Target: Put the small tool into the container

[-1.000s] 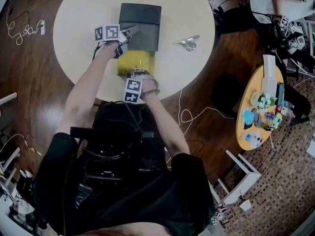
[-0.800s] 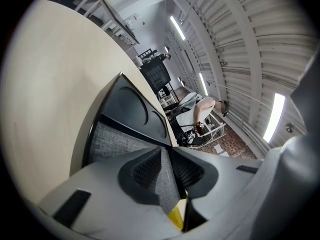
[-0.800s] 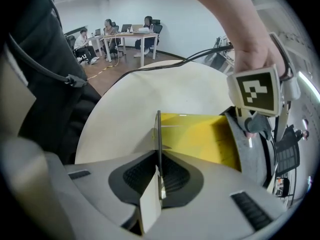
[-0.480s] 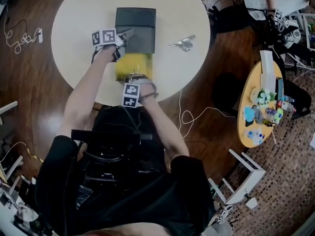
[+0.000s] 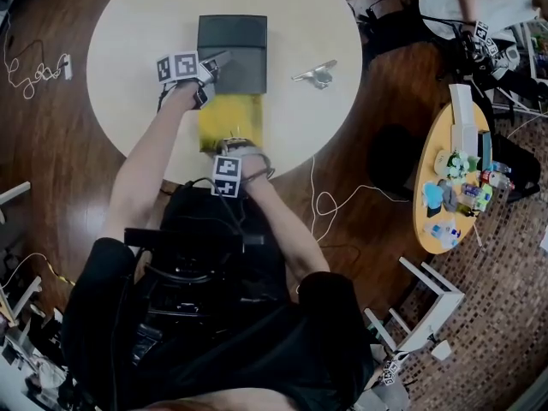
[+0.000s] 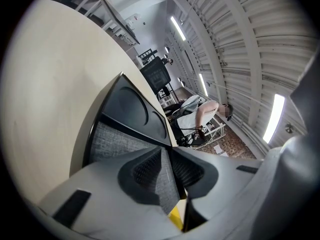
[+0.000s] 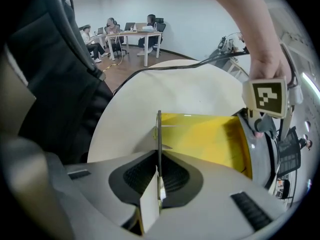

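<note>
Head view, container: the yellow container [image 5: 229,114] stood on the round table [image 5: 128,50], its dark lid [image 5: 233,41] lying open on the far side.
Head view, small tool: the small tool [image 5: 315,74] lay on the table right of the lid, apart from the container.
Left gripper view, grip: the left gripper [image 6: 167,171] was clamped on the lid's grey edge.
Right gripper view, grip: the right gripper [image 7: 159,176] pinched the container's thin near wall, with the yellow interior beyond.

Open office or lab: people [image 7: 95,34] sitting at desks [image 7: 142,34] with laptops [image 7: 130,26]; cables [image 5: 330,202] trailing across wood floor [image 5: 51,144]; strip lights [image 6: 177,28] glowing overhead.
</note>
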Available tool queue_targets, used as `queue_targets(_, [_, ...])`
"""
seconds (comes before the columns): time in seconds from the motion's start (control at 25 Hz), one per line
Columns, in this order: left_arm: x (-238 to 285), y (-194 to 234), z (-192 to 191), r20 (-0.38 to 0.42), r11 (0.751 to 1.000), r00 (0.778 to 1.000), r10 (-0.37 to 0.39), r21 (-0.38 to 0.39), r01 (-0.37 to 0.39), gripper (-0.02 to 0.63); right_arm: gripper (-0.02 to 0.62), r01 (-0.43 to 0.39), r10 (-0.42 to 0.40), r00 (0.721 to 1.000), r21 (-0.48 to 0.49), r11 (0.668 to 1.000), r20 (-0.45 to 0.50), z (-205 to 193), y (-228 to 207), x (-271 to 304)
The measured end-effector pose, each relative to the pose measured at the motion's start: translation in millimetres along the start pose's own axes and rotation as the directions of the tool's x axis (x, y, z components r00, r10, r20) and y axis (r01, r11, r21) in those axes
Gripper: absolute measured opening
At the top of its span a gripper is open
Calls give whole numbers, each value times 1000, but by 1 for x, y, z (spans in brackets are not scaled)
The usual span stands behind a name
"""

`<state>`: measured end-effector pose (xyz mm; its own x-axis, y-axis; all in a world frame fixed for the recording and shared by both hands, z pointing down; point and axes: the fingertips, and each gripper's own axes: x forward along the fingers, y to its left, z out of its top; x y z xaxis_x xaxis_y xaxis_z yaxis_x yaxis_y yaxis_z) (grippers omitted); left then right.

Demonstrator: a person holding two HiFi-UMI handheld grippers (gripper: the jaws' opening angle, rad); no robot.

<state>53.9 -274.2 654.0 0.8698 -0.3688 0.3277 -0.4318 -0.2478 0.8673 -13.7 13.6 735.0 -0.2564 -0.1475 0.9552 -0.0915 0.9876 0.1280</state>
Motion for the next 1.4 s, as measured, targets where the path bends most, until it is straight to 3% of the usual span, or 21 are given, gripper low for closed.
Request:
queue_targets(0.8, [3, 2, -1, -12, 1000, 1000, -15, -15, 15, 55, 29, -26, 27, 999, 17, 1000, -33, -3, 23, 5])
queue_targets(1.04, [4, -1, 1, -13, 1000, 1000, -25, 5, 25, 55, 40, 31, -30, 999, 41, 999, -33, -2, 21, 2])
queue_targets(1.16, [3, -1, 1, -12, 999, 1000, -28, 14, 29, 55, 80, 67, -66, 998, 101, 993, -15, 3, 17, -7])
queue_targets(1.28, [5, -4, 0, -10, 999, 999, -40, 30, 40, 55, 98, 84, -93, 995, 219, 972, 29, 3, 8, -25])
queue_targets(1.4, [1, -3, 2, 2, 998, 998, -60, 32, 59, 55, 106, 107, -154, 985, 415, 904, 83, -7, -6, -43])
